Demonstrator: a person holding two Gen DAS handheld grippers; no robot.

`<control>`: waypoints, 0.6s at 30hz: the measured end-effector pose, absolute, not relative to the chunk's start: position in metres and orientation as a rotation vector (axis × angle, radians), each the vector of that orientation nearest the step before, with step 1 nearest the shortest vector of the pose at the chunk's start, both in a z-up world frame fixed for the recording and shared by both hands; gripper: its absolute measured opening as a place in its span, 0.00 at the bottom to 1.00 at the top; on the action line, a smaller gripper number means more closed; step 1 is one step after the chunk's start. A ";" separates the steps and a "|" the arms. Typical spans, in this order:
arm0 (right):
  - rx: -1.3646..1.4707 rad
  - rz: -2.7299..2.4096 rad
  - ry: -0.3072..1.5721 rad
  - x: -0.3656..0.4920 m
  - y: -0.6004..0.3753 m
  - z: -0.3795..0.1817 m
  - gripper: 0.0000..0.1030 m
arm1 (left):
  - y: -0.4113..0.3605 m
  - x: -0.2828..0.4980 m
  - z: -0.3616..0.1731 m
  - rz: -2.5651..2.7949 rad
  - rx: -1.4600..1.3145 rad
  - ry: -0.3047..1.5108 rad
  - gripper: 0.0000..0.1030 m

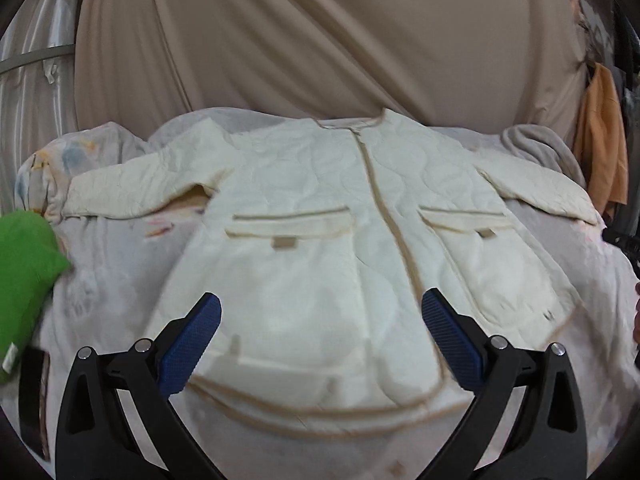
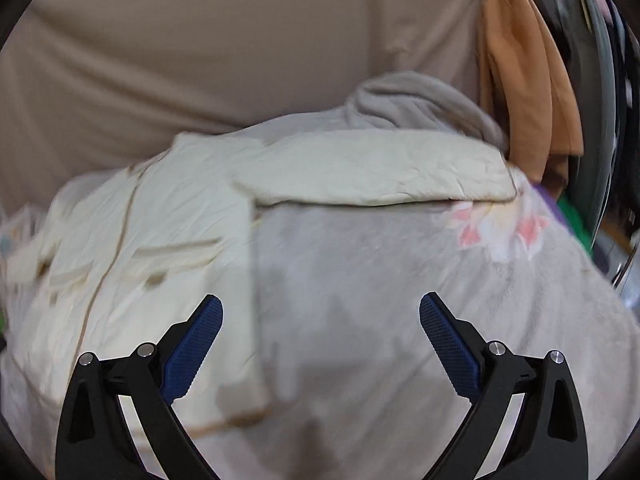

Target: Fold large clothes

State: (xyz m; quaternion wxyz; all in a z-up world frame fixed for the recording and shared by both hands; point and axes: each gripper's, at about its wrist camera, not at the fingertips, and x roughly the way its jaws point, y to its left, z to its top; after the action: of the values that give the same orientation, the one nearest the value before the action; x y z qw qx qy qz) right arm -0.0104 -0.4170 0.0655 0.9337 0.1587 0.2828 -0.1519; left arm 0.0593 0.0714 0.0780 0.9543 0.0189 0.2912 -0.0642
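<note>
A cream quilted jacket (image 1: 320, 248) with tan trim lies flat, front up, on a pale blanket (image 1: 112, 264), both sleeves spread out to the sides. My left gripper (image 1: 320, 304) hovers open above the jacket's lower hem, nothing between its blue pads (image 1: 192, 344). In the right wrist view the jacket (image 2: 160, 216) fills the left side and its right sleeve (image 2: 380, 172) stretches across the middle. My right gripper (image 2: 320, 306) is open over the bare blanket (image 2: 400, 320) just right of the jacket's side edge, below that sleeve.
A green cushion (image 1: 24, 276) sits at the left edge. A grey towel (image 2: 420, 104) is bunched behind the right sleeve. Orange cloth (image 2: 524, 80) hangs at the right. A beige curtain (image 1: 320, 40) backs the bed. The blanket has a pink flower print (image 2: 500, 228).
</note>
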 end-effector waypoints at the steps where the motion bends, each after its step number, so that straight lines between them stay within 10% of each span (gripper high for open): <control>1: 0.372 -0.322 0.565 -0.003 -0.440 0.063 0.95 | 0.076 0.070 0.079 -0.122 0.033 0.599 0.95; 11: 0.783 -0.538 0.553 0.081 -0.644 0.009 0.83 | 0.107 0.177 0.069 -0.015 0.040 0.624 0.95; 14: 0.883 -0.544 0.551 0.099 -0.670 -0.006 0.63 | 0.105 0.201 0.065 -0.019 0.054 0.634 0.95; 16: 0.917 -0.552 0.503 0.109 -0.675 -0.002 0.23 | 0.104 0.214 0.062 -0.019 0.048 0.649 0.95; 18: 0.934 -0.525 0.457 0.122 -0.671 0.012 0.11 | 0.105 0.228 0.060 -0.020 0.033 0.664 0.95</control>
State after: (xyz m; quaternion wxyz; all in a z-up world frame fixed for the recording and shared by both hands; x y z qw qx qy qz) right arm 0.1223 -0.6707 0.0118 0.8351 0.4410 0.2160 -0.2478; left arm 0.2278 0.1053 0.0600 0.9452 0.0164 0.3261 -0.0099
